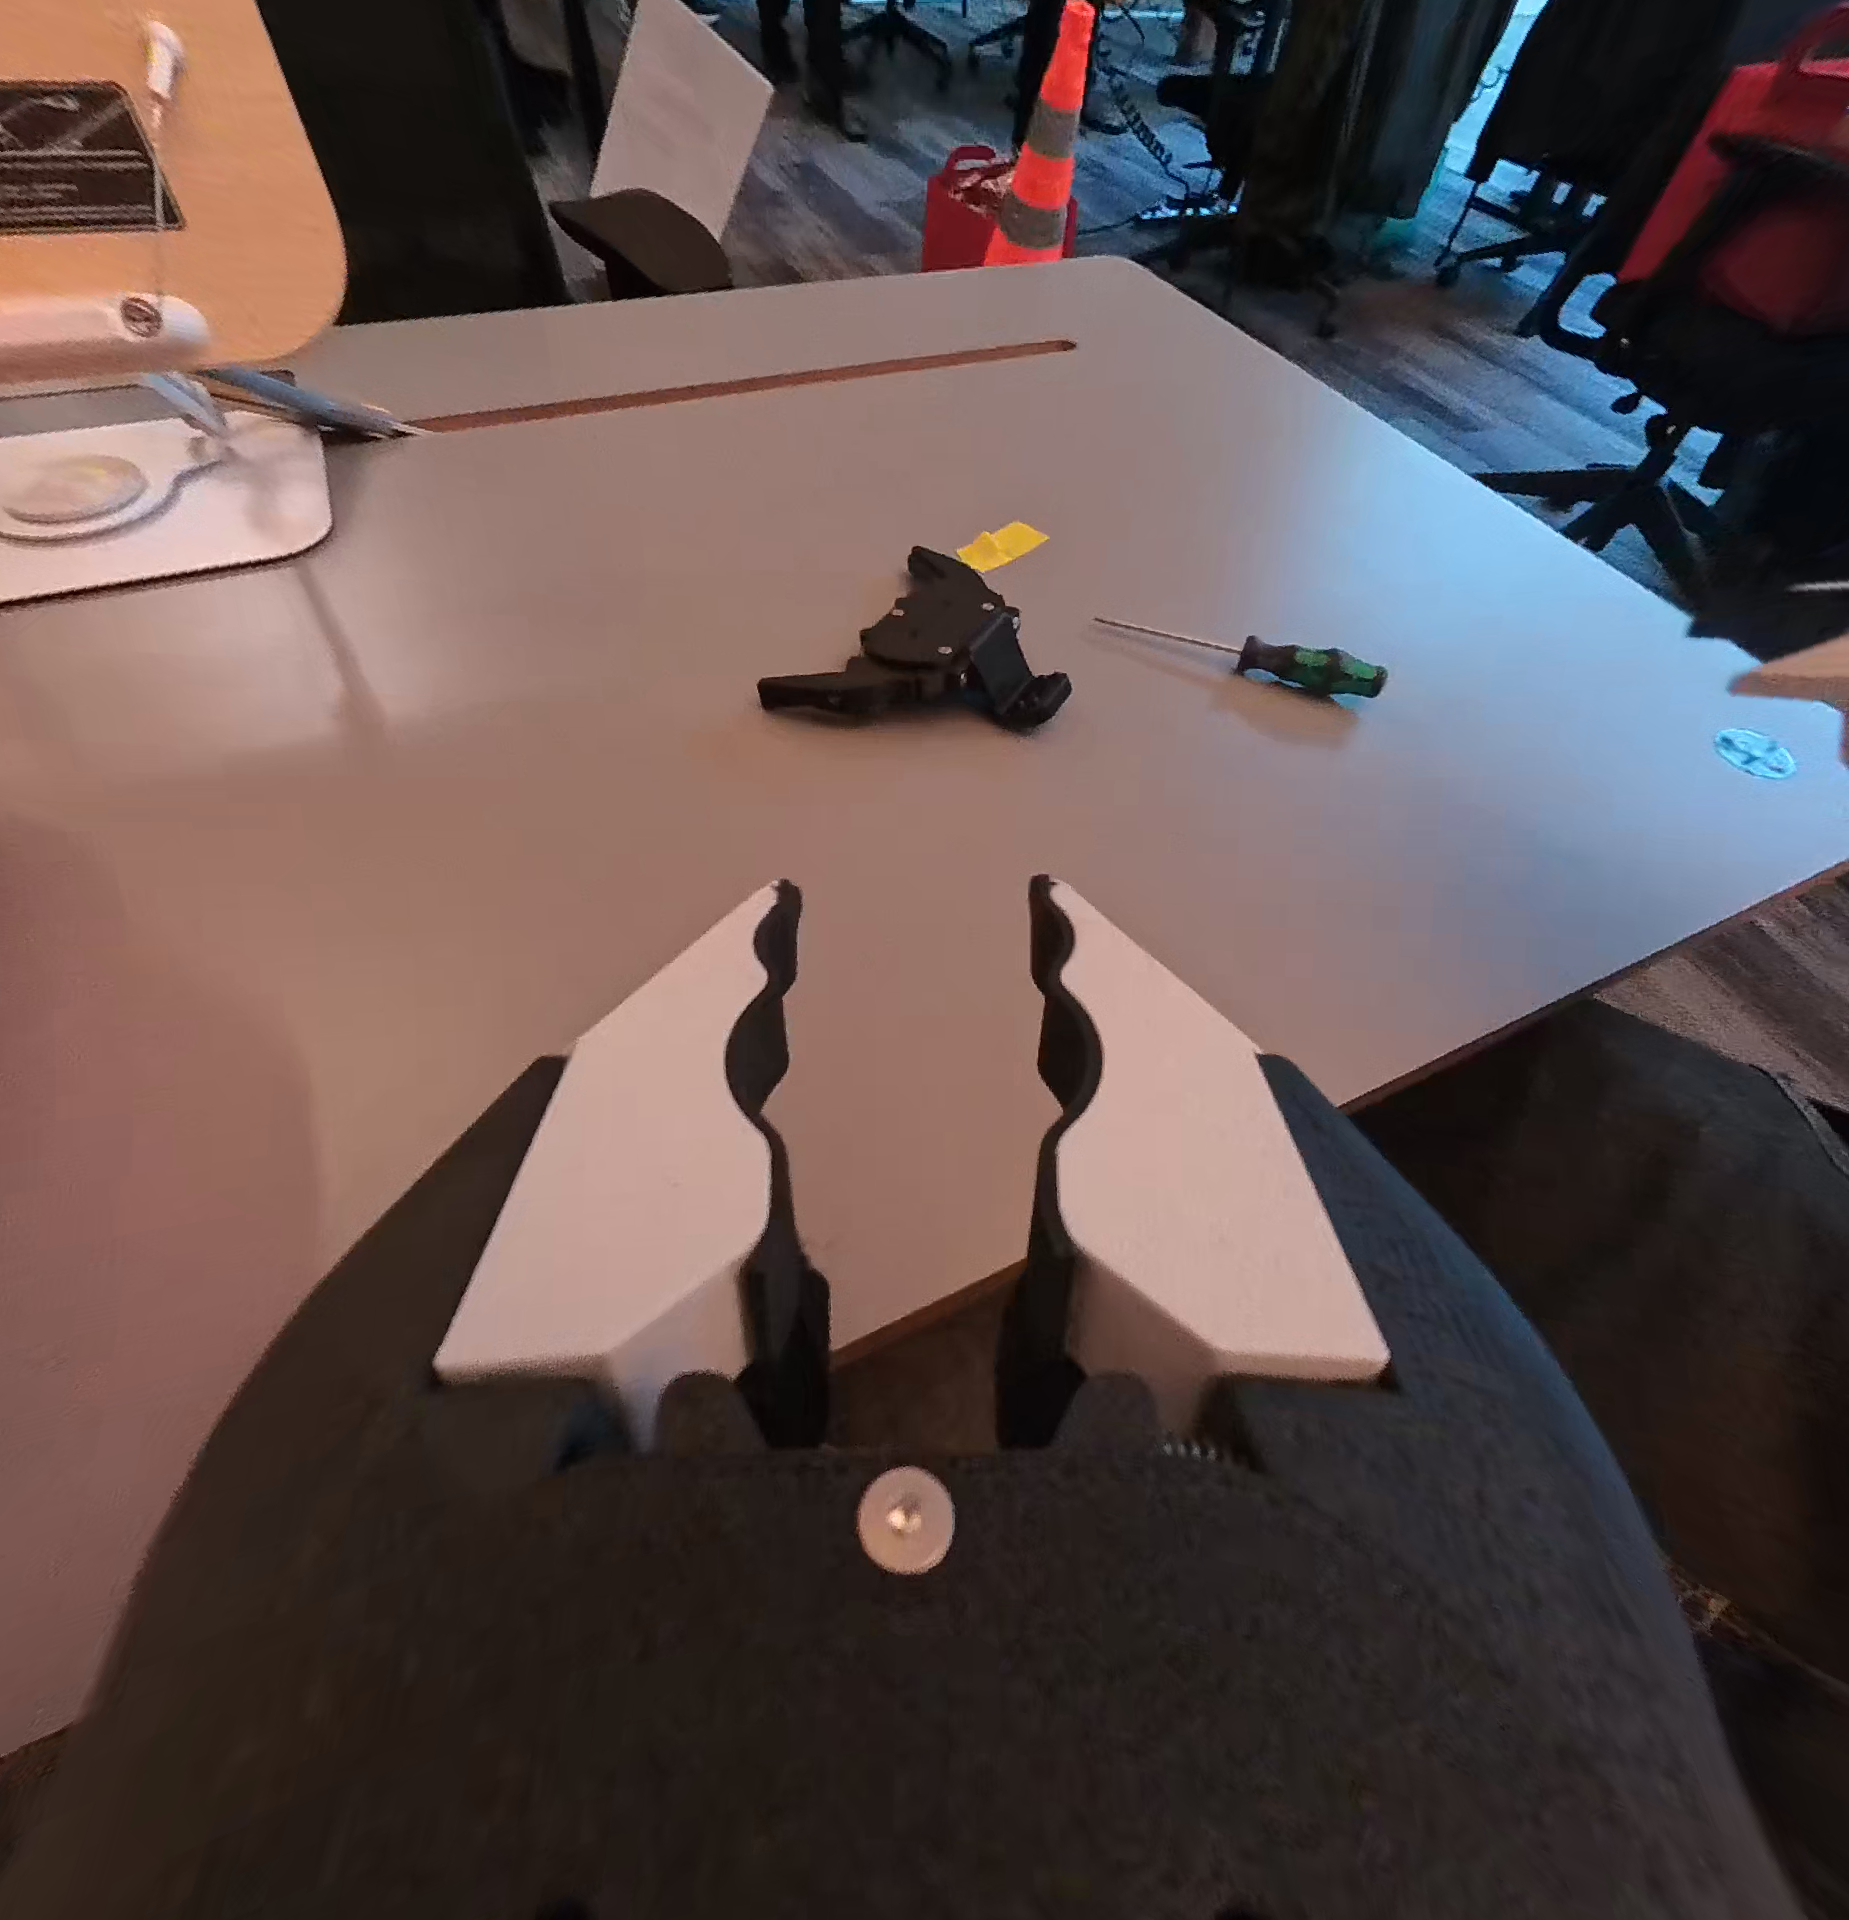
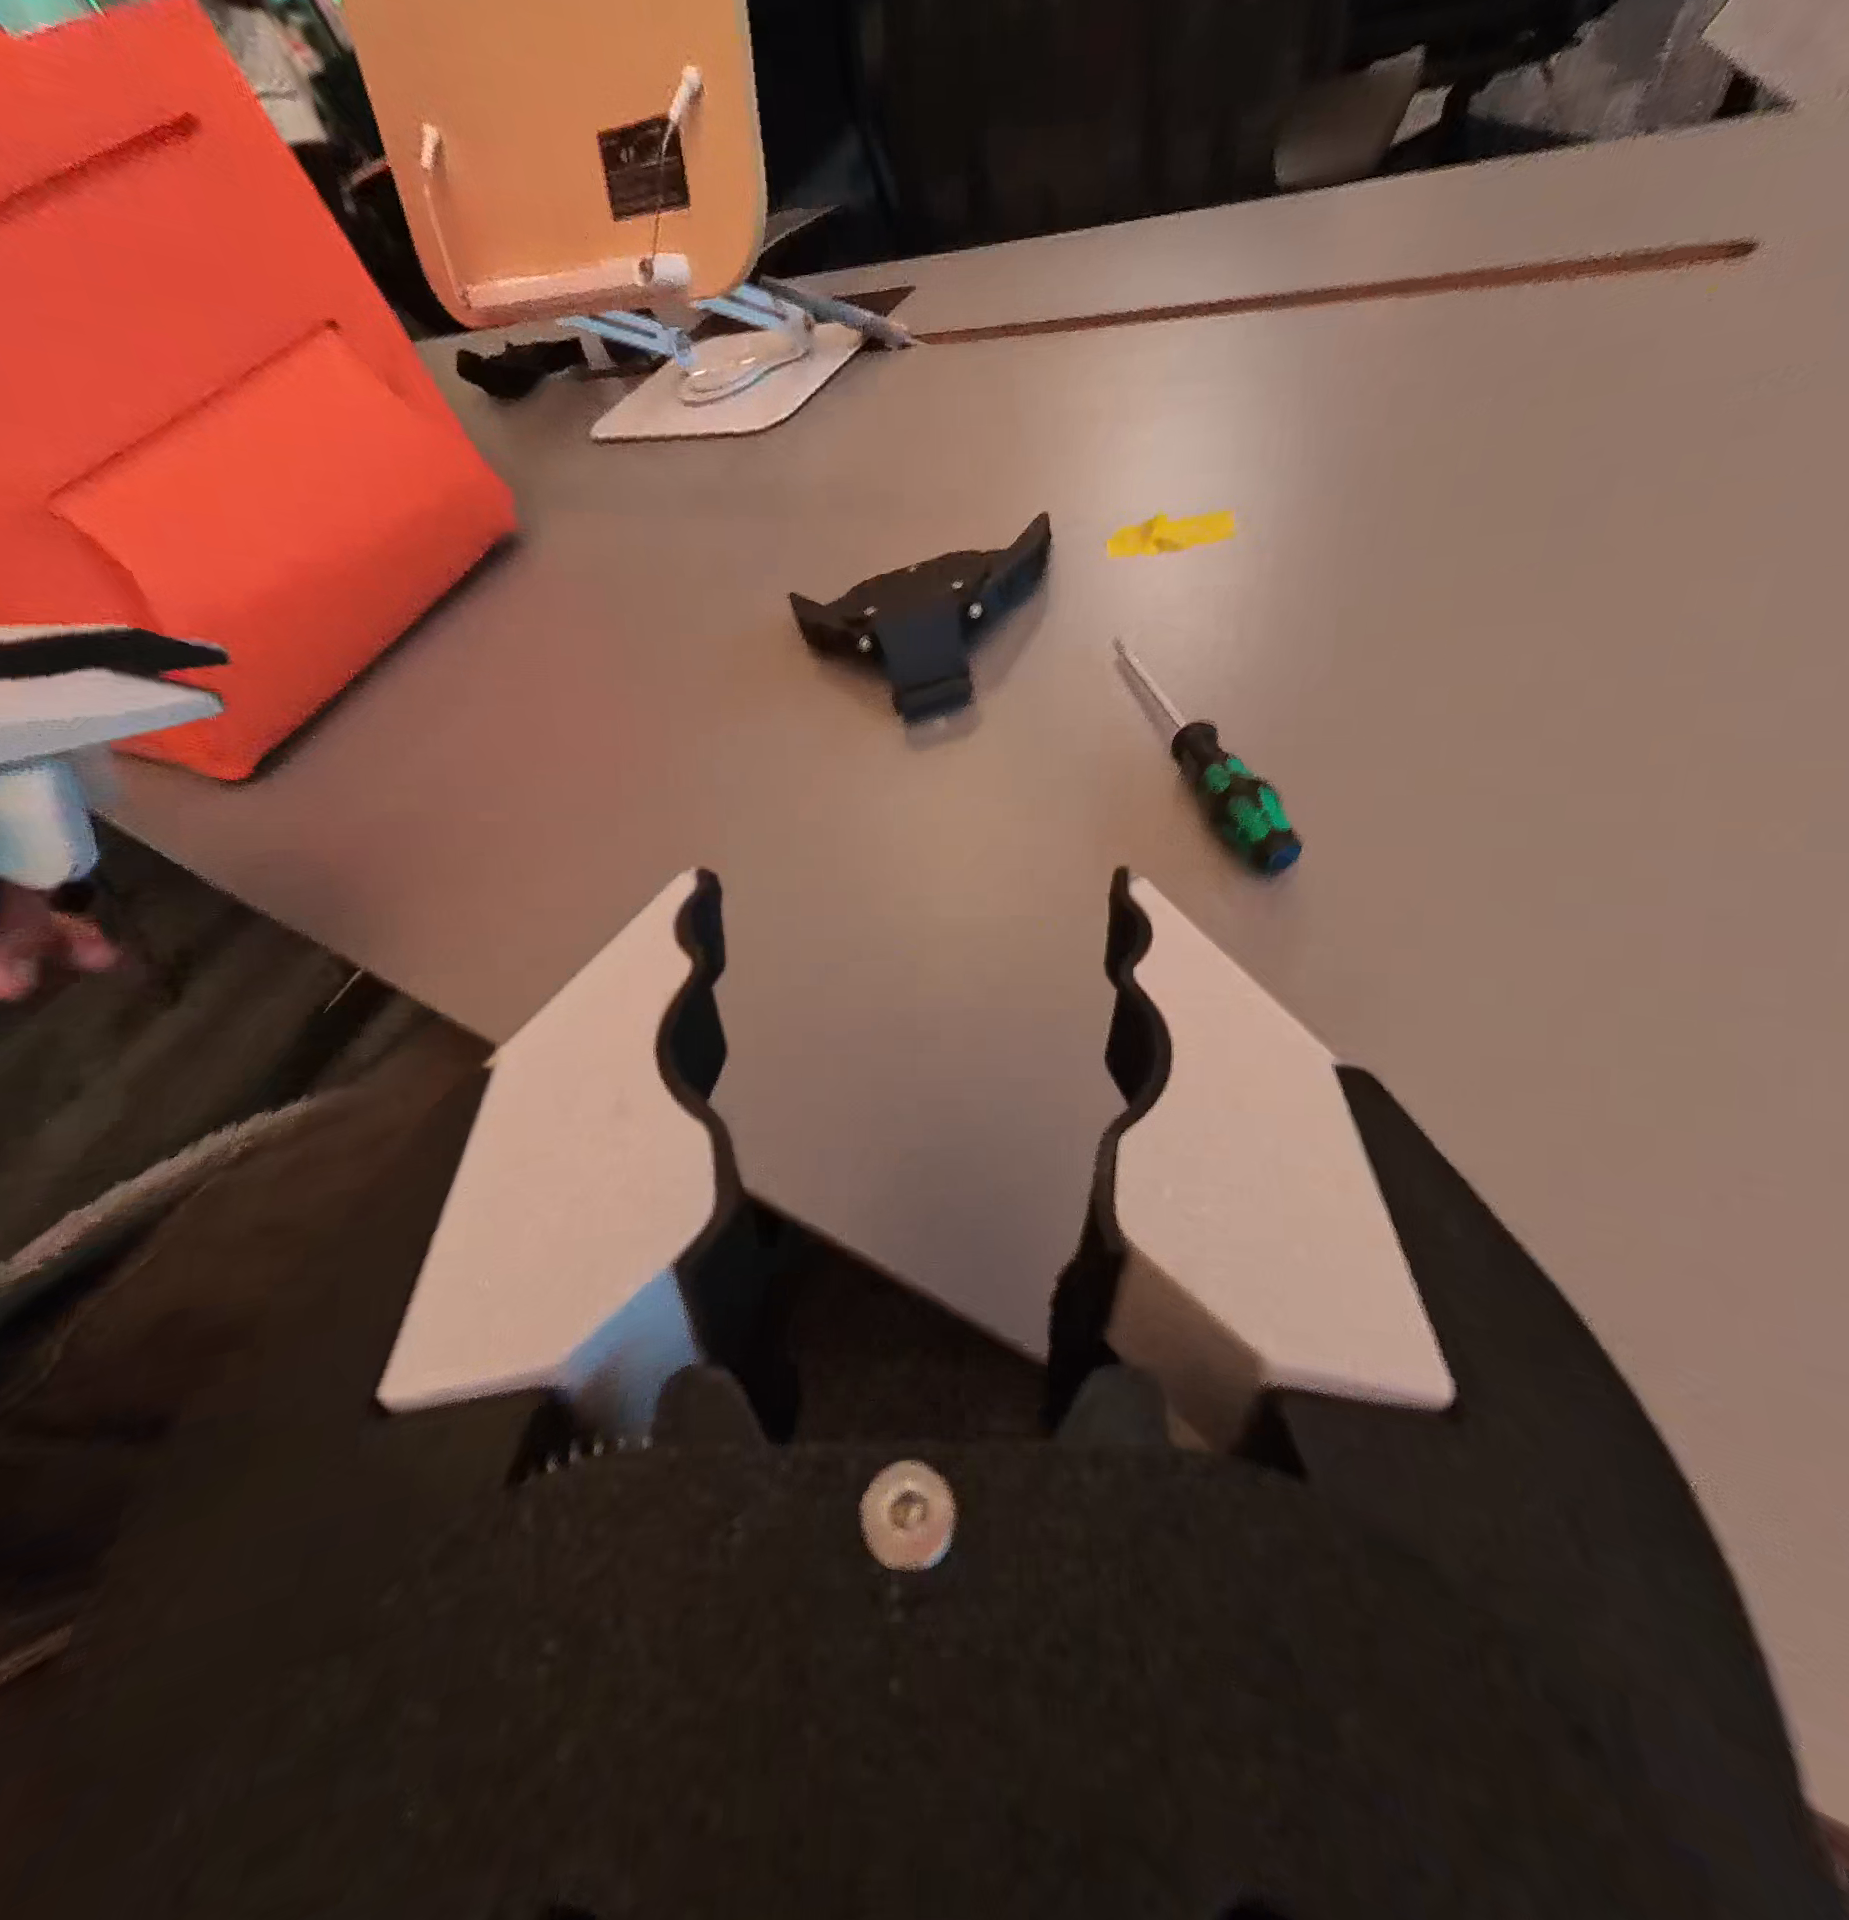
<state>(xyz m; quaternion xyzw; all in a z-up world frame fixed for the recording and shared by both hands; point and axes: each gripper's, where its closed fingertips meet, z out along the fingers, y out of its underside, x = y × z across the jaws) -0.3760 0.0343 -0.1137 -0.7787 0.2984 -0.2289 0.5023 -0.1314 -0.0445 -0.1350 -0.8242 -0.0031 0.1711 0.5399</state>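
Left wrist view: both the left gripper (image 1: 912,883) and right gripper (image 2: 912,878) are held spread and empty above the table (image 1: 484,790), short of the black part (image 1: 925,649) lying beside a screwdriver (image 1: 1309,665).

Grey table (image 1: 587,727), black plastic part (image 1: 925,649), yellow tape (image 1: 1003,543). Green-and-black mottled screwdriver handle (image 2: 1237,795). White tongs (image 1: 912,888), black-lined.
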